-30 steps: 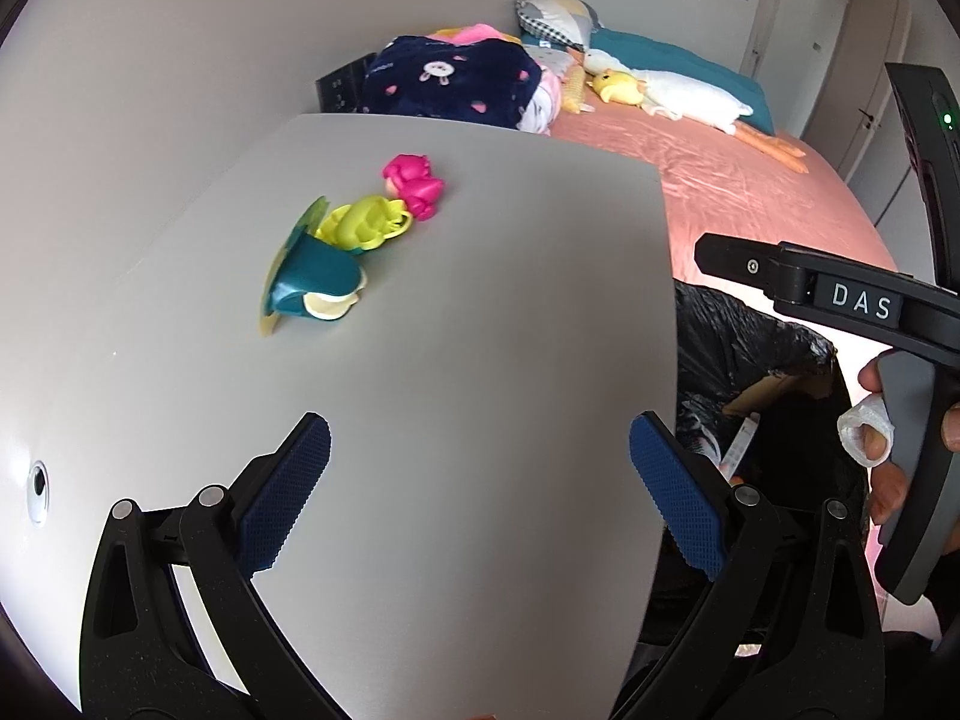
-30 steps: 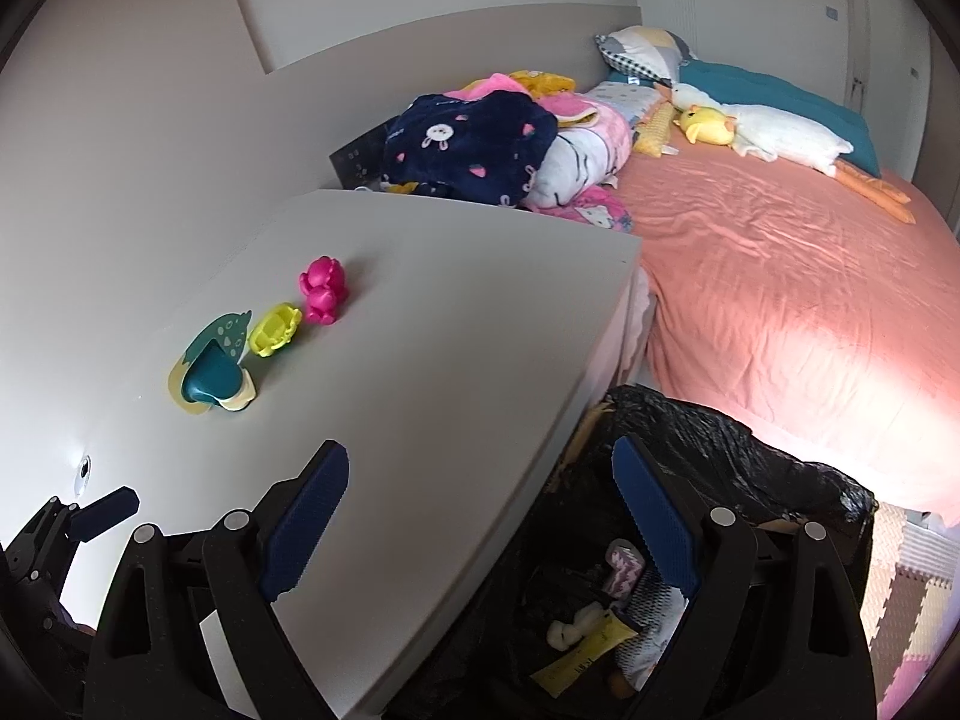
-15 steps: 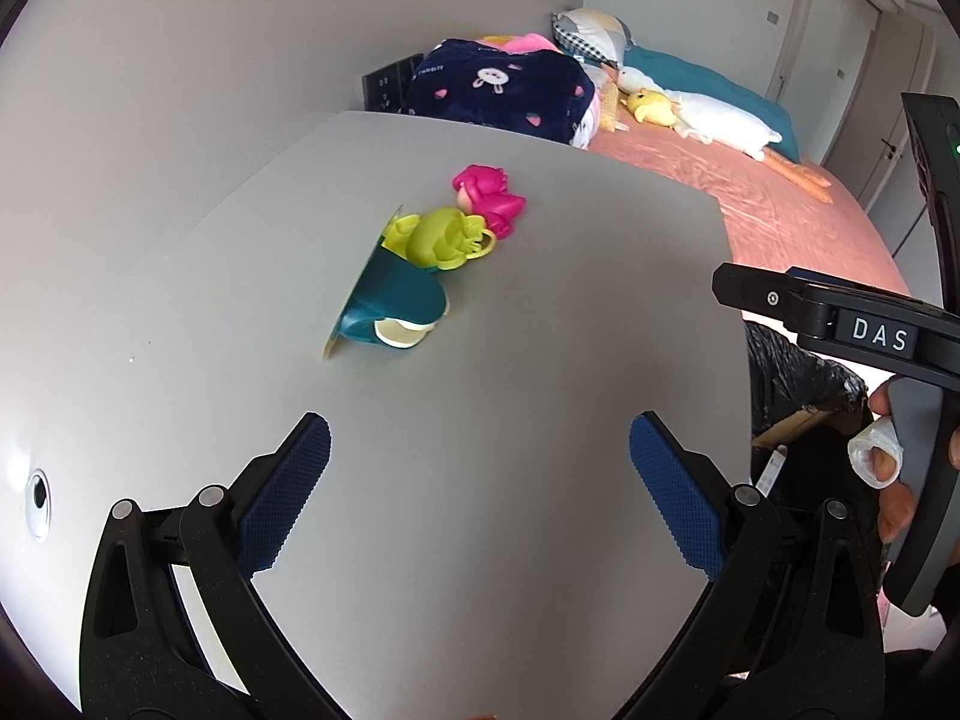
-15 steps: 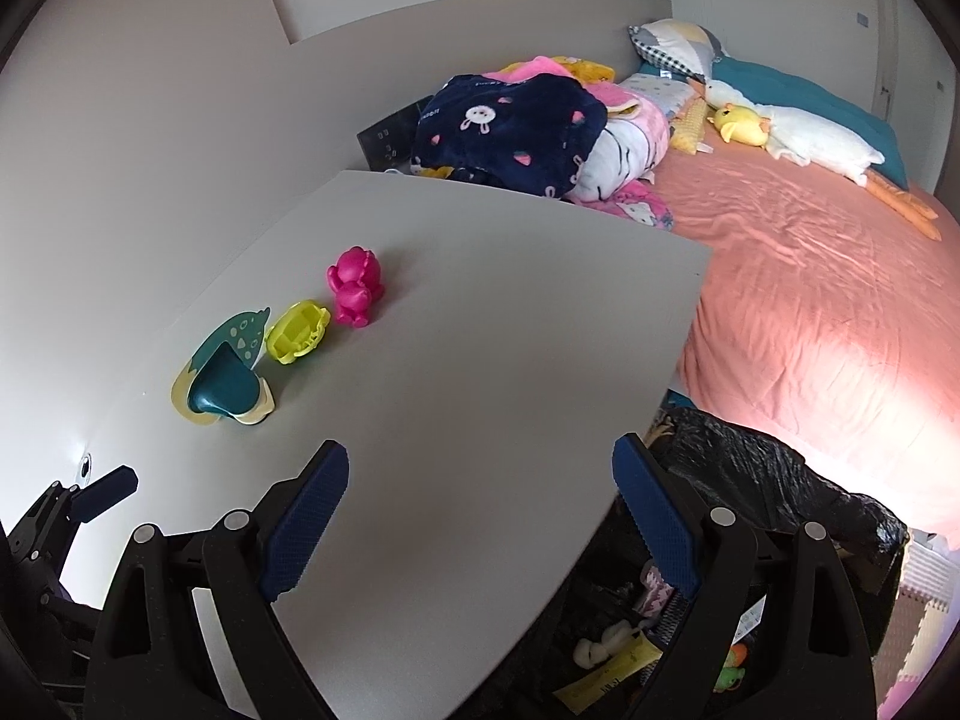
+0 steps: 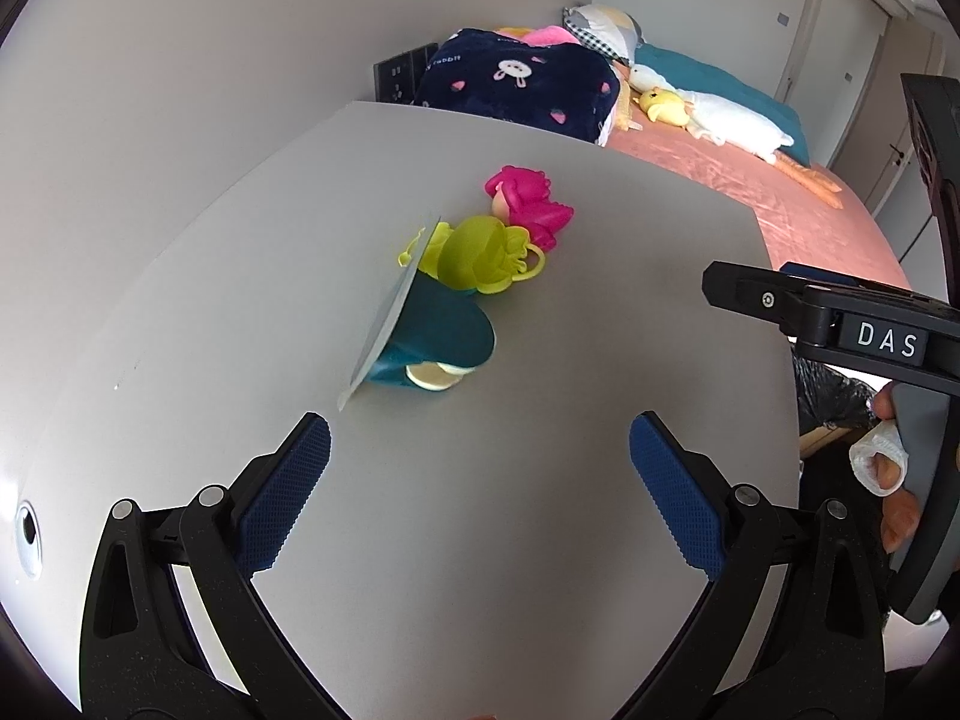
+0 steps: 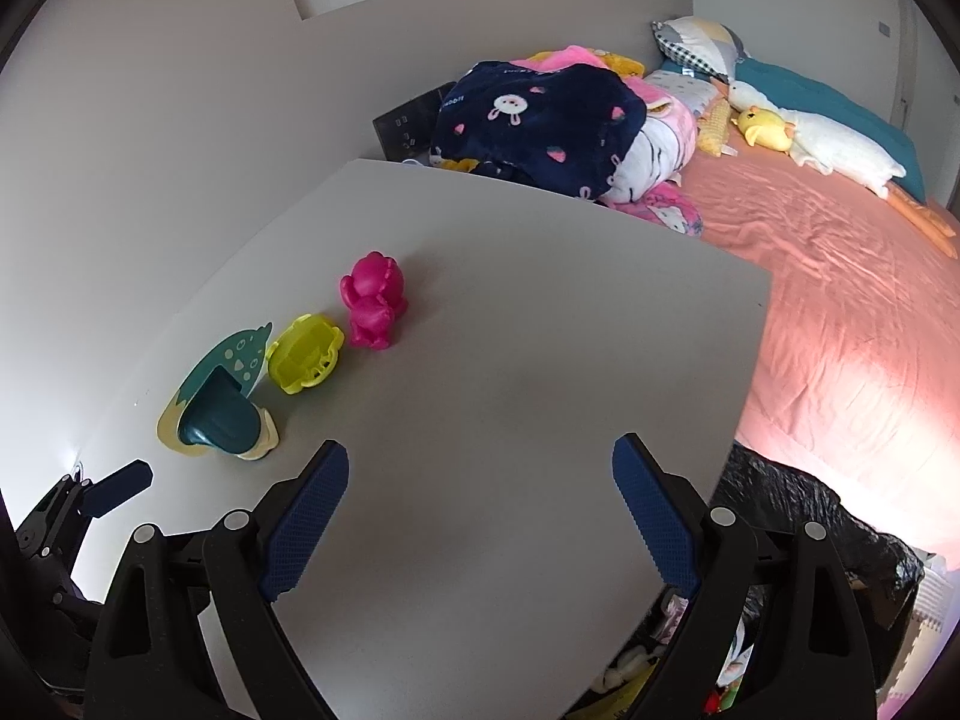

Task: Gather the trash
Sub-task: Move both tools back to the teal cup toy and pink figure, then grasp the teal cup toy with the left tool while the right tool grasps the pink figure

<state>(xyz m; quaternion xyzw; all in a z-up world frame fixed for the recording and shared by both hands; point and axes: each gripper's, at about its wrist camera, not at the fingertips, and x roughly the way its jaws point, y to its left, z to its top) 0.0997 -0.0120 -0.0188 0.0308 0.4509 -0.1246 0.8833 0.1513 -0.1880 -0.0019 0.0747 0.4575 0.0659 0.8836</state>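
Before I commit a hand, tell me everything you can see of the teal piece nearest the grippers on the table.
The teal piece looks like moulded plastic: a dark teal scoop-shaped body attached to a thin flat card, teal with pale spots and a yellowish border. A cream part shows under its near end. It rests on the grey table with the card propped up at a tilt. It is first in a row with the yellow-green toy, which is close behind it; whether they touch is unclear. No hand-held gripper touches it.
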